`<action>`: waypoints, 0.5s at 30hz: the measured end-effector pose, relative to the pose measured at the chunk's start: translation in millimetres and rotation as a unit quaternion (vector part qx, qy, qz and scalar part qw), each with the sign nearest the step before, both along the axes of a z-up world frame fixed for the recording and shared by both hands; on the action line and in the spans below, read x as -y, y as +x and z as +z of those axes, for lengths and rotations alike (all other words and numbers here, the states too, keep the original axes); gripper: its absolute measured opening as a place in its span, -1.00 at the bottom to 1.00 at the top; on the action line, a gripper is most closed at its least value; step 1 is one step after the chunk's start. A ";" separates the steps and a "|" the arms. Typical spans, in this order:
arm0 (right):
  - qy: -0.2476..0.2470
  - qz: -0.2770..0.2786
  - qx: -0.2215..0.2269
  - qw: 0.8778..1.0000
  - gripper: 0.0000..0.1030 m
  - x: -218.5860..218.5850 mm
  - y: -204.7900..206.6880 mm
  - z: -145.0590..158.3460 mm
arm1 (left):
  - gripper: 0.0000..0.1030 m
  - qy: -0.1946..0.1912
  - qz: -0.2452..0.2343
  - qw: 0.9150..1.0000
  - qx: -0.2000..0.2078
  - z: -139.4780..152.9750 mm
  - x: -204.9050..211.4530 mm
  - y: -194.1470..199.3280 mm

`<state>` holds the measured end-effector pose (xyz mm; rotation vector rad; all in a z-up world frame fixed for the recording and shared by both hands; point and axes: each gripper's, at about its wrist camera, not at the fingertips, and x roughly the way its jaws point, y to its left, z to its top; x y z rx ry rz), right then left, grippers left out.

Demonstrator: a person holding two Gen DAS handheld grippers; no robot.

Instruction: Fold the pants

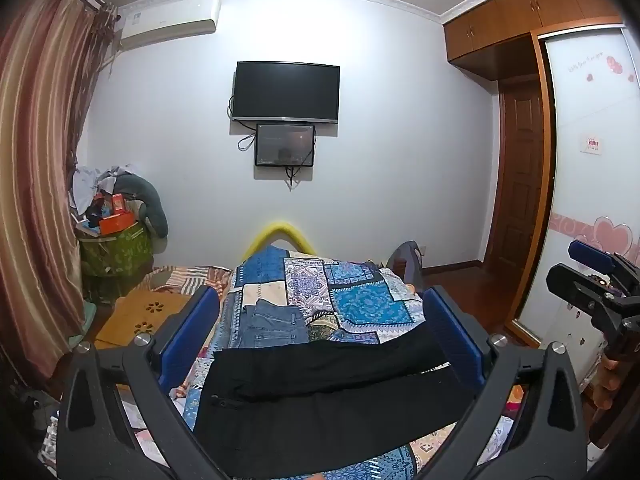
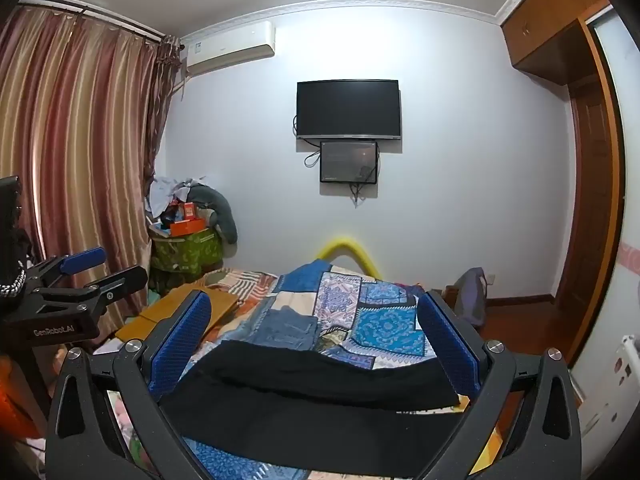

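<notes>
Black pants (image 1: 332, 392) lie spread across the patchwork quilt (image 1: 360, 300) on the bed, running crosswise below and between the fingers of both grippers. Seen from the left wrist, the left gripper (image 1: 320, 320) hangs above the pants with its blue-padded fingers (image 1: 188, 336) spread wide, pinching nothing; the two legs stretch from near the left finger toward the right finger, with a thin gap of quilt showing between them close to that right finger. A zipper shows on the pants just inside the left finger. Beyond the fingertips, a pair of folded jeans (image 1: 274, 324) rests on the quilt, touching the far edge of the pants.

Seen from the right wrist, the right gripper (image 2: 314, 330) also hovers over the pants (image 2: 312, 400), fingers (image 2: 180, 344) spread wide and holding nothing. The dark cloth fills the space between both fingers, and the jeans (image 2: 294, 328) lie just past it. Each gripper appears in the other's view: the right gripper (image 1: 580, 276) off beyond the right finger, the left gripper (image 2: 100, 268) off beyond the left finger, both with fingers apart.

Farther ahead, a television (image 1: 286, 92) hangs on the wall above a smaller screen (image 1: 285, 145), and a striped curtain (image 2: 76, 152) hangs beyond the left finger.
</notes>
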<state>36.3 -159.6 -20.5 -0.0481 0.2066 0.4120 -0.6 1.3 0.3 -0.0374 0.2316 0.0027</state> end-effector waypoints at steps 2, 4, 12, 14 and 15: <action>0.001 0.001 0.000 1.000 0.99 -0.9 -0.4 0.1 | 0.99 -0.004 -0.003 1.000 -0.002 0.1 -1.4 0.2; 0.000 0.001 0.001 1.000 0.99 -2.7 -1.2 0.4 | 0.99 -0.005 -0.003 1.000 -0.003 -9.9 -2.2 0.1; 0.010 -0.005 0.001 1.000 0.99 2.5 -0.9 -3.2 | 0.99 -0.001 -0.005 1.000 -0.012 -5.4 -1.1 7.9; 0.010 -0.003 0.000 1.000 0.99 3.3 -1.6 -3.9 | 0.99 0.000 -0.006 1.000 -0.011 -5.9 -1.3 8.5; 0.010 -0.003 0.001 1.000 0.99 3.7 -2.2 -4.2 | 0.99 0.001 -0.007 1.000 -0.010 -5.8 -0.5 8.1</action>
